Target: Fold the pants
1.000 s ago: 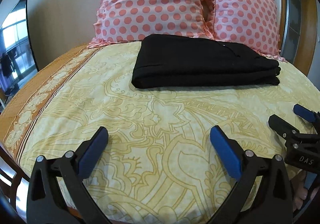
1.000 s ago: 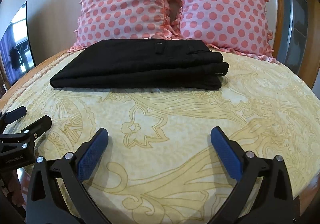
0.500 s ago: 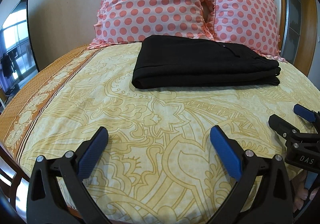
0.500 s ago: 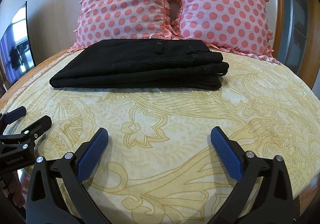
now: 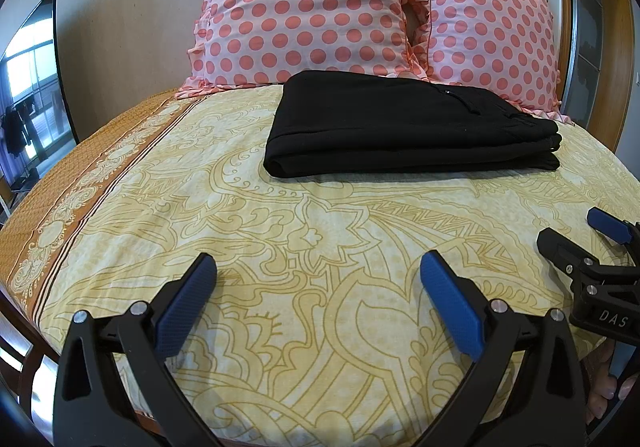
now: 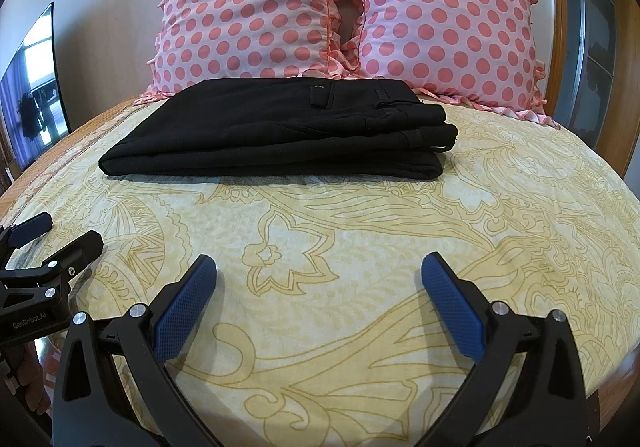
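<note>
Black pants [image 5: 404, 127] lie folded in a neat stack on the yellow patterned bedsheet [image 5: 304, 247], in front of the pillows; they also show in the right wrist view [image 6: 280, 131]. My left gripper [image 5: 318, 271] is open and empty, low over the near part of the bed, well short of the pants. My right gripper [image 6: 320, 271] is open and empty, beside the left one. Each gripper shows at the edge of the other's view: the right gripper [image 5: 576, 231] and the left gripper [image 6: 60, 231].
Two pink polka-dot pillows [image 5: 308, 7] [image 5: 492, 31] lean against the wall behind the pants. An orange border [image 5: 60, 199] runs along the bed's left edge. A dark TV screen [image 5: 28, 87] stands left. A wooden frame [image 6: 560, 7] is at right.
Both grippers have drawn back and dropped very slightly; the pants and pillows sit a touch higher in both views. Nothing was gripped or released.
</note>
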